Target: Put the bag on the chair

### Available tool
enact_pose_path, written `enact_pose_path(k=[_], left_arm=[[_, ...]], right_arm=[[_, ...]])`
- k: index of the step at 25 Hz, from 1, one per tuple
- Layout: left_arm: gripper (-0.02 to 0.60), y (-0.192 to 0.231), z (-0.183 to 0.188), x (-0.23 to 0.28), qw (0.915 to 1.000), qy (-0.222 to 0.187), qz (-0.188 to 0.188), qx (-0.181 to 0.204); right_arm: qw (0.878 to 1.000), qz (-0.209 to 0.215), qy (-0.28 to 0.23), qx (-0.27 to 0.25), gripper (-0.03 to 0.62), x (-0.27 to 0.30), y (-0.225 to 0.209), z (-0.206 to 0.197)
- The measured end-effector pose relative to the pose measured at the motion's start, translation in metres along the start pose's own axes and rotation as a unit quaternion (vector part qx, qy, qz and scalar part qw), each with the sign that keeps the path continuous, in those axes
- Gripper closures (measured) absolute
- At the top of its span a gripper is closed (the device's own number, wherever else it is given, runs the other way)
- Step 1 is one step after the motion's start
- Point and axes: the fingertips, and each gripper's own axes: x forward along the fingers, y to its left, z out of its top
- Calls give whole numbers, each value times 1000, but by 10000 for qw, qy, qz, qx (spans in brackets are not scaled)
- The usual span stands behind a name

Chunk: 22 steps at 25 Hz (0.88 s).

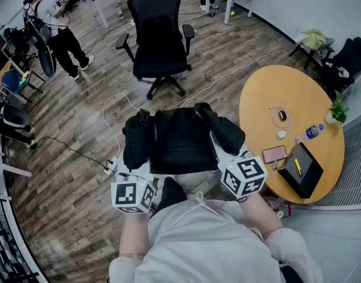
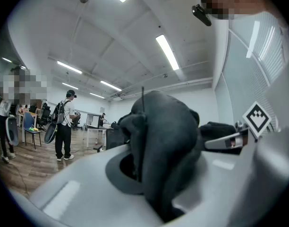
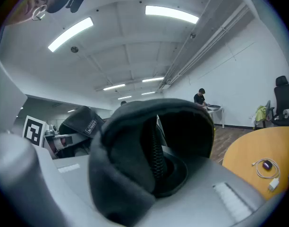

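In front of person, off floor: bag (image 1: 180,140) hangs between grippers, long axis left-right. Left gripper (image 1: 138,168) clamped tight on bag's left end, right gripper (image 1: 219,146) on right end. Chair (image 1: 160,40) straight ahead beyond bag, neither hand nearer.

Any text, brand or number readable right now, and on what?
Tag on the bag: white print, too blurred to read with confidence.
Bottle label on the round table: too small to read.
Marker cubes: black-and-white square patterns only, no words.
Nothing else legible.
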Motion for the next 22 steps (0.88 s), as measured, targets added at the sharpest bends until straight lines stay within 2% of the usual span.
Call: enact_pose_path(k=[14,22], left_arm=[[554,22,-17,27,9999,73,5,-124],[554,79,-22,82,9994,208,-61,-279]], right_arm=[[9998,-29,77,196,566,32,-9,-7],[9993,-94,235,267,566,105,-9,2]])
